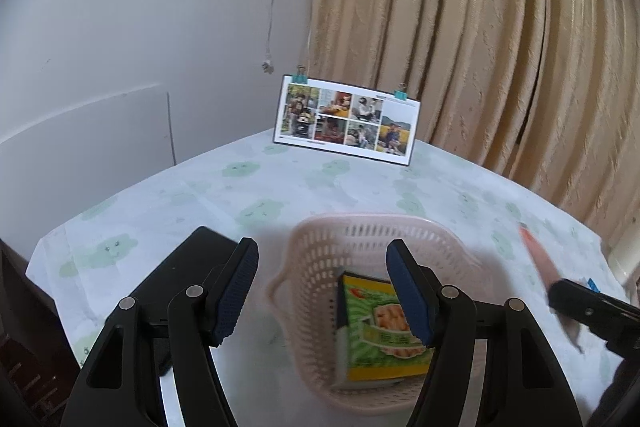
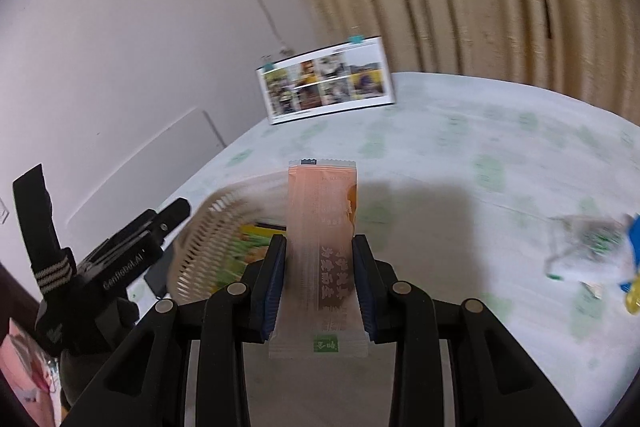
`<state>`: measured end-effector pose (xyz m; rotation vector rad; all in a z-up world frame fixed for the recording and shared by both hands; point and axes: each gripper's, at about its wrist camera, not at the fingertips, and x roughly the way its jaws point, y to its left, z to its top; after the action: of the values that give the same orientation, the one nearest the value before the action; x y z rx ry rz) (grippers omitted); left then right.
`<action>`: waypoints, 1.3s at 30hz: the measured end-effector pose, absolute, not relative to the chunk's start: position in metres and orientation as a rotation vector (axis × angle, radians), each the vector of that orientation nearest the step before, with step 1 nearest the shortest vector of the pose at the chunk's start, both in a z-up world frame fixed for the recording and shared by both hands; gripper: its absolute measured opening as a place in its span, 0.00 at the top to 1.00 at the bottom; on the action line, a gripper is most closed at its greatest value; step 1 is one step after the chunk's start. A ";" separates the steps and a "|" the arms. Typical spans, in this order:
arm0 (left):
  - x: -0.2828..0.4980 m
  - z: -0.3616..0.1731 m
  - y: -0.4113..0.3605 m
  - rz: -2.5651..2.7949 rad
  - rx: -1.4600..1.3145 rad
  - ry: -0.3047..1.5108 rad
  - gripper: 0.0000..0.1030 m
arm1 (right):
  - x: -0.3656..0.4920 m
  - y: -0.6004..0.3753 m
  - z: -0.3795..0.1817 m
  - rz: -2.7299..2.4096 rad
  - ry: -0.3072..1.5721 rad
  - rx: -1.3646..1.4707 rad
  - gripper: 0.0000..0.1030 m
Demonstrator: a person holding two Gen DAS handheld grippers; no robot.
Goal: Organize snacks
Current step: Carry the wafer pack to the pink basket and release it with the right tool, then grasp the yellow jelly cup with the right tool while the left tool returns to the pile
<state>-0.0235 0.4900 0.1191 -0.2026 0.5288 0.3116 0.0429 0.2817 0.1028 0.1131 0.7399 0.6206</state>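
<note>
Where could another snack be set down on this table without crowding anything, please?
Bare cloth lies between the pink perforated plastic basket and the propped photo card. It is crowded near the basket's front, where the black flat device and the crumpled white-and-blue wrappers lie.

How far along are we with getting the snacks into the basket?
Done: the green snack box lies in the pink basket. In hand: the right hand-held gripper grips an orange snack packet. Left: a blue-white wrapper on the table; the left hand-held gripper is open.
</note>
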 end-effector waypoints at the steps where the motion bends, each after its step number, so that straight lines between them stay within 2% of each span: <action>1: -0.025 0.119 0.494 0.315 -0.210 0.527 0.35 | 0.045 0.290 0.103 0.630 0.743 0.109 0.71; 8: -0.026 0.120 0.506 0.324 -0.249 0.524 0.34 | 0.058 0.333 0.098 0.698 0.770 0.100 0.65; 9: -0.026 0.119 0.507 0.324 -0.252 0.525 0.32 | 0.061 0.335 0.096 0.698 0.772 0.103 0.60; 10: -0.026 0.119 0.507 0.323 -0.256 0.525 0.28 | 0.061 0.334 0.095 0.696 0.771 0.112 0.48; 11: -0.026 0.119 0.507 0.322 -0.257 0.525 0.27 | 0.062 0.332 0.094 0.689 0.766 0.129 0.41; 23: -0.022 0.117 0.489 0.283 -0.225 0.537 0.27 | 0.064 0.294 0.087 0.592 0.757 0.159 0.41; 39: -0.008 0.124 0.436 0.177 -0.153 0.555 0.26 | 0.065 0.192 0.065 0.309 0.761 0.197 0.41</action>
<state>-0.0082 0.4358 0.1241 -0.1534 0.5552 0.1766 0.0649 0.1917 0.0651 0.1970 0.7606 0.3092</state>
